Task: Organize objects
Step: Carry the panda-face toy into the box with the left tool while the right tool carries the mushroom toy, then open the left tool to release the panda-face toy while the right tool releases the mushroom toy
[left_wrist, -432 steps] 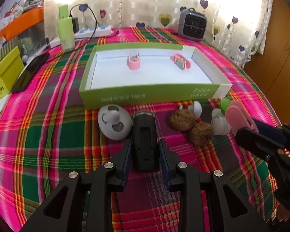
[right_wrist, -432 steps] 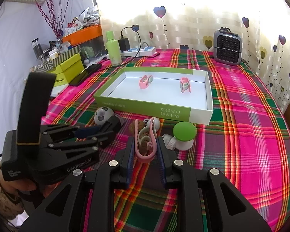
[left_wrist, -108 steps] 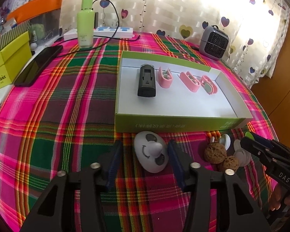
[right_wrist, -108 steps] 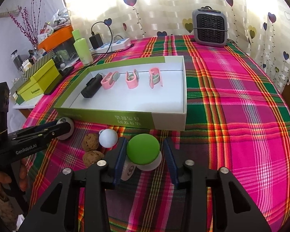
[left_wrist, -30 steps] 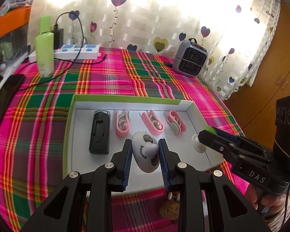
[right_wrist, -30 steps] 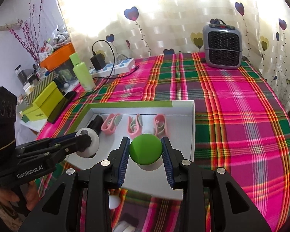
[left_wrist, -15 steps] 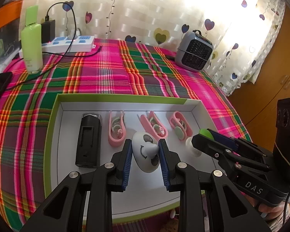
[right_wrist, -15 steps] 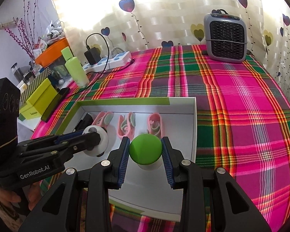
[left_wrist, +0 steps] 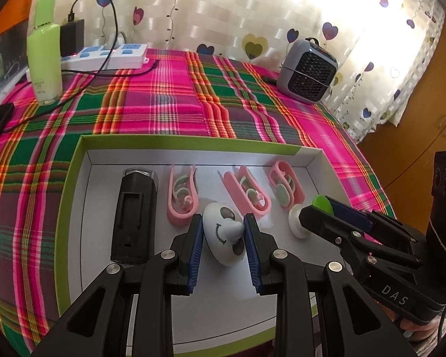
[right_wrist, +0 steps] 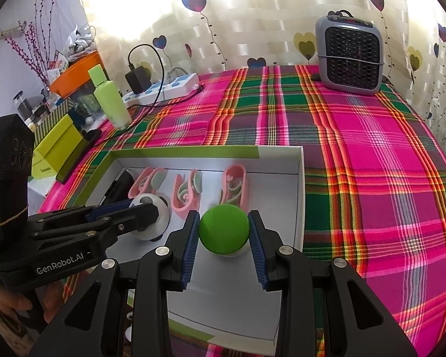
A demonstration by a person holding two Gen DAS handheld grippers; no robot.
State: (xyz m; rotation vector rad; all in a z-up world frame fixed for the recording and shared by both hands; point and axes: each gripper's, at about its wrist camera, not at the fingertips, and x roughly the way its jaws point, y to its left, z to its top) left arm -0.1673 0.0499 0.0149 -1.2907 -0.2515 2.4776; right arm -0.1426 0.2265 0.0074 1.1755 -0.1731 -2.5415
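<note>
Left wrist view: the left gripper (left_wrist: 223, 229) is clamped on the white panda-face toy (left_wrist: 223, 238), pads pressing its sides, low over the white floor of the green-rimmed box (left_wrist: 71, 175) in front of the back-wall row: black device (left_wrist: 135, 214) toward the left edge, then three pink clips (left_wrist: 183, 195). The right gripper (right_wrist: 224, 230) is closed on the green-capped mushroom toy (right_wrist: 224, 229), which sits nearer the box's right wall; its white base looks close to the floor, contact not resolvable. Judged step: set both toys down as a second row in front of the first. To do it well: lower until each base bears on the floor, keep the panda toy clear of the clips just behind it, open the jaws only when the toy is steady, then withdraw straight back. Risk: the rounded panda toy may roll on release. Keep the two grippers apart, since their frames sit near each other mid-box.
</note>
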